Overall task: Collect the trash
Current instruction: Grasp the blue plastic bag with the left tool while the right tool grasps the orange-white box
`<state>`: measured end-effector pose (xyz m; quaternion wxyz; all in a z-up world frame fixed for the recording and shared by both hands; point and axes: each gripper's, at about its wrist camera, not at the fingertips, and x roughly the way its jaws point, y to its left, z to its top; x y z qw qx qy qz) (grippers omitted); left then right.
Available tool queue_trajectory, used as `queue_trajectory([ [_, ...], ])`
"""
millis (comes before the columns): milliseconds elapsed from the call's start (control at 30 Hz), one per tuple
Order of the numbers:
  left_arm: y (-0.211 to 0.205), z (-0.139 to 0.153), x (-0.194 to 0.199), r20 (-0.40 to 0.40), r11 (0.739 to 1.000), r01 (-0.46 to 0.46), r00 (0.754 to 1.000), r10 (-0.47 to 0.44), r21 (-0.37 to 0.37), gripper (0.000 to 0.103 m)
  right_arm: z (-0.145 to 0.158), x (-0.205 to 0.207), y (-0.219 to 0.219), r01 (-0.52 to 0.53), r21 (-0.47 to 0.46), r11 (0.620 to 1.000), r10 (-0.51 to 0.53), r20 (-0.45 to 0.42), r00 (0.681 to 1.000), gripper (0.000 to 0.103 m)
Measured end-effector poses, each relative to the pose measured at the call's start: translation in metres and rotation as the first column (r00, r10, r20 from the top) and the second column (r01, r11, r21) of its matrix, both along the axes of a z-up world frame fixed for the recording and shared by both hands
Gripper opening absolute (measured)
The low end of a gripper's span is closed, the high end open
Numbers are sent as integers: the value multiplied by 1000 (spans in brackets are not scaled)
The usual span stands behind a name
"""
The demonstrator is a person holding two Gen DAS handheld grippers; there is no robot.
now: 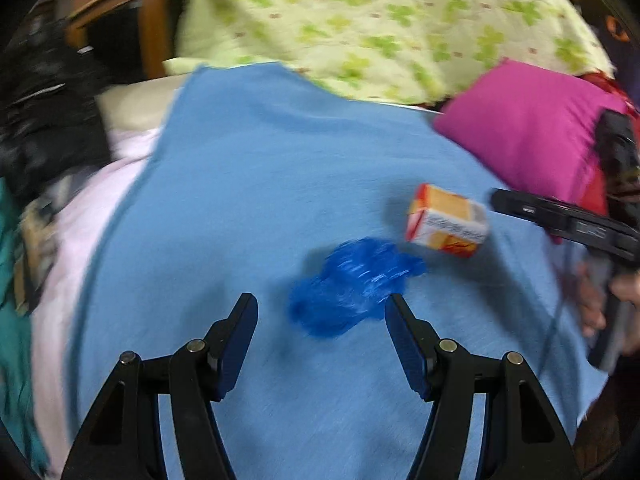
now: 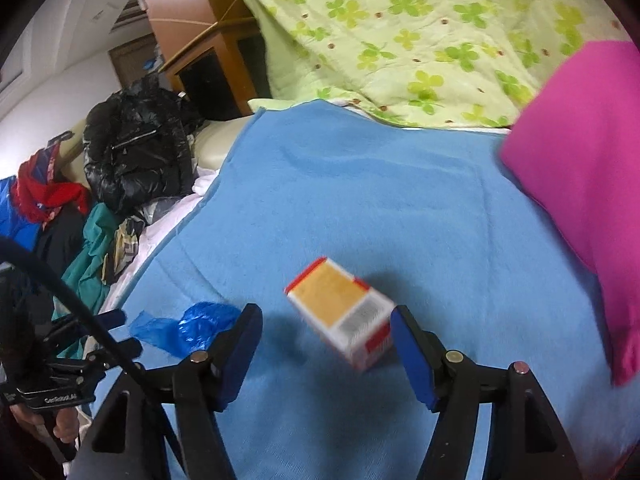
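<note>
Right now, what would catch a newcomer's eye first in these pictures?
A small orange-and-white box on the light blue blanket, just ahead of the open right gripper. Beside it lies crumpled blue plastic, before the open left gripper. A magenta cushion sits at the blanket's right edge.

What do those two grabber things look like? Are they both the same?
Yes, they match. The left gripper and right gripper each have two black angular plastic arms with round silver pins and flat dark blue pads inside. The right wrist view shows a black cable and small white lettering on the left one's body.
</note>
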<state>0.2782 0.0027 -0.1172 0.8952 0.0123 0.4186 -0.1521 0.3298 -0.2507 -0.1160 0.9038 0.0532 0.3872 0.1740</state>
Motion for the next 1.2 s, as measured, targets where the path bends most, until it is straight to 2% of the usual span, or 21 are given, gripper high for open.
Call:
queue_trajectory([
  [100,-10,-8,18,-19,995,91,996,-92,-36,67,-5,17,4,-56,-19,998,56,-2,998,73],
  [267,-17,-21,40,-77,979,162,982,-172,-126,67,-21,37,11,-173,-68,983,170,-45,984,73],
  [400,-22,-29,47,-98,965,216,968,-232,-147,67,-37,43,20,-253,-125,959,245,-76,966,73],
  [567,-25,-36,49,-115,952,273,950,-289,-140,68,-48,43,26,-272,-157,949,262,-82,962,73],
  [633,-25,-38,48,-121,953,274,950,-290,-131,67,-52,41,28,-249,-192,949,238,-81,968,73],
  [767,-28,-38,46,-120,962,243,959,-257,-121,67,-53,30,25,-199,-189,962,193,-48,980,61],
  [800,-30,-38,44,-117,965,234,962,-247,-117,67,-52,27,23,-185,-181,966,180,-43,983,61],
  [867,-34,-37,38,-113,971,219,967,-229,-94,57,-51,19,18,-145,-160,976,141,-37,989,61],
  [1033,-46,-34,21,-101,981,188,976,-191,-37,55,-45,-14,0,-41,-88,995,38,-36,999,61],
  [1200,-60,-24,-2,-77,982,186,980,-183,25,54,-44,-58,-14,11,-38,999,-12,-44,999,61],
])
